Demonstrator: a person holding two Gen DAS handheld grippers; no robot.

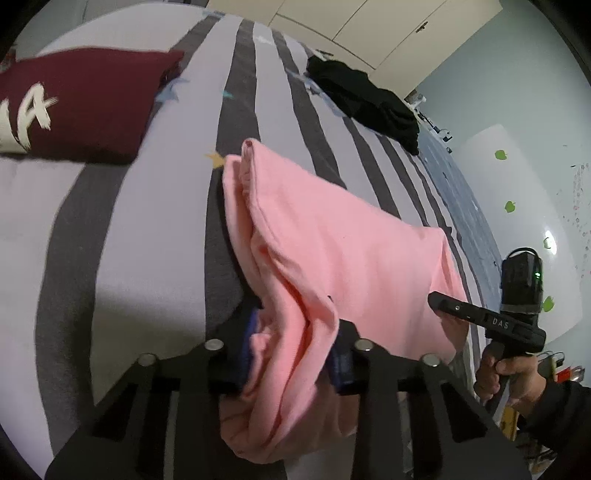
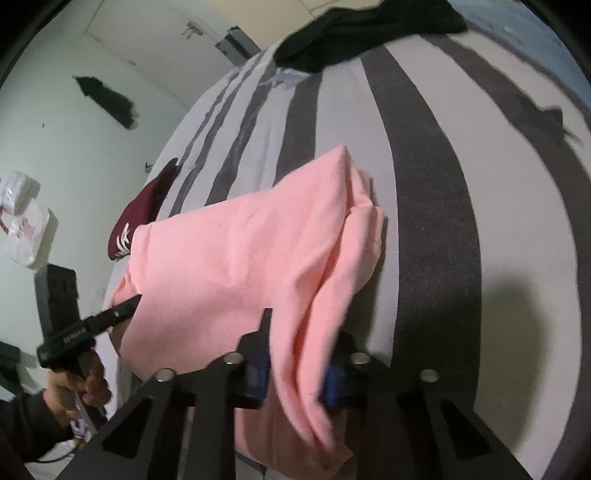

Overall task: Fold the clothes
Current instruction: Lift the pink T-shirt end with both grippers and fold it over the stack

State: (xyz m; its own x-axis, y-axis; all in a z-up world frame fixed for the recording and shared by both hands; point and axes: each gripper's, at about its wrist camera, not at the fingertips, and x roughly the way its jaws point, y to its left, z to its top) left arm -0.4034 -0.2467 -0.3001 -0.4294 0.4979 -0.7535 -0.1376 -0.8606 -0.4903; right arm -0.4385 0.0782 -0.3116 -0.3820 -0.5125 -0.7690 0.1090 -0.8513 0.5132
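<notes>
Nearest each camera, a bunched fold of the pink garment [image 1: 332, 240] runs between the two fingers. The left gripper [image 1: 295, 354] pinches one gathered corner of it, its blue pads [image 1: 341, 363] pressing on the cloth from both sides. The right gripper [image 2: 295, 369] pinches the other gathered corner the same way, cloth squeezed between its pads [image 2: 258, 373]. A loose end of the fabric hangs below the fingers in both views.

From those two pinched corners the garment stretches away and lies folded on the bed [image 1: 166, 221], near its front edge, with the far fold resting on a dark stripe of the grey-and-white striped cover. Seen from the left wrist, a hand [image 1: 506, 373] in a dark sleeve holds the right tool's handle beyond the bed's front right corner.

Farther up the bed, toward its left edge, sits a maroon cushion [image 1: 88, 103] with white lettering, well apart from the pink cloth. At the far right edge lies a crumpled black garment [image 1: 365, 99]. Cream cupboard doors [image 1: 369, 26] stand behind the bed
</notes>
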